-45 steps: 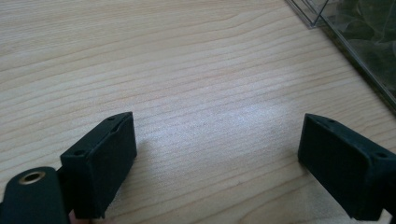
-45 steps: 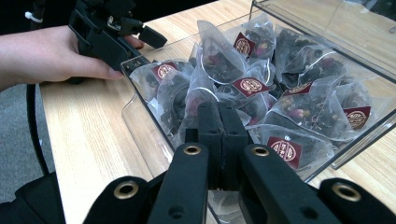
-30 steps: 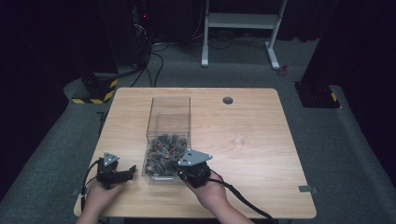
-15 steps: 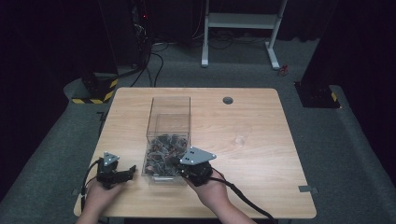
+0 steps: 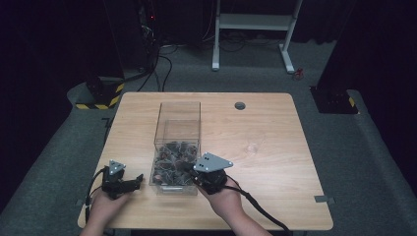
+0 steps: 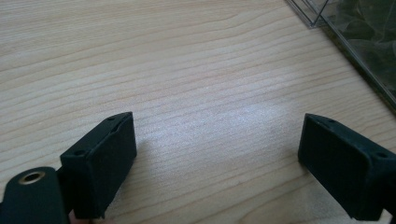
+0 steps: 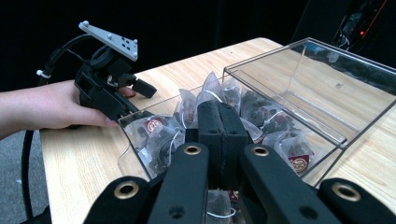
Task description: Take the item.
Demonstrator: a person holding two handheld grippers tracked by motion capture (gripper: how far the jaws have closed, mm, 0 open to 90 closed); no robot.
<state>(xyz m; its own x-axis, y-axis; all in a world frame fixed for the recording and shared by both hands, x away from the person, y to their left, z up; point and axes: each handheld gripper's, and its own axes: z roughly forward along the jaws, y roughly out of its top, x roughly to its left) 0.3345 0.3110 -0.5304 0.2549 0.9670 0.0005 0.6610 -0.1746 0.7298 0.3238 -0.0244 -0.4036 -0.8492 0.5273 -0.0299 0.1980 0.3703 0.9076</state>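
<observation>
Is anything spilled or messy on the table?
Nothing stands out. The tea bags all sit heaped inside the clear box, at its near end, with none on the table. The box stands straight. The left tongs rest open on bare wood; the right tongs are closed over the heap.

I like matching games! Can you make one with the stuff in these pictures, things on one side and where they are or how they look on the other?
Things:
1. left hand-held gripper
2. right hand-held gripper
3. tea bags
4. round hole

Descriptions:
A. piled in the near end of the clear box
B. jaws pressed together, over the box
C. in the table top, at the far edge
D. jaws wide apart above bare wood

Pairs: 1-D, 2-B, 3-A, 4-C
</observation>
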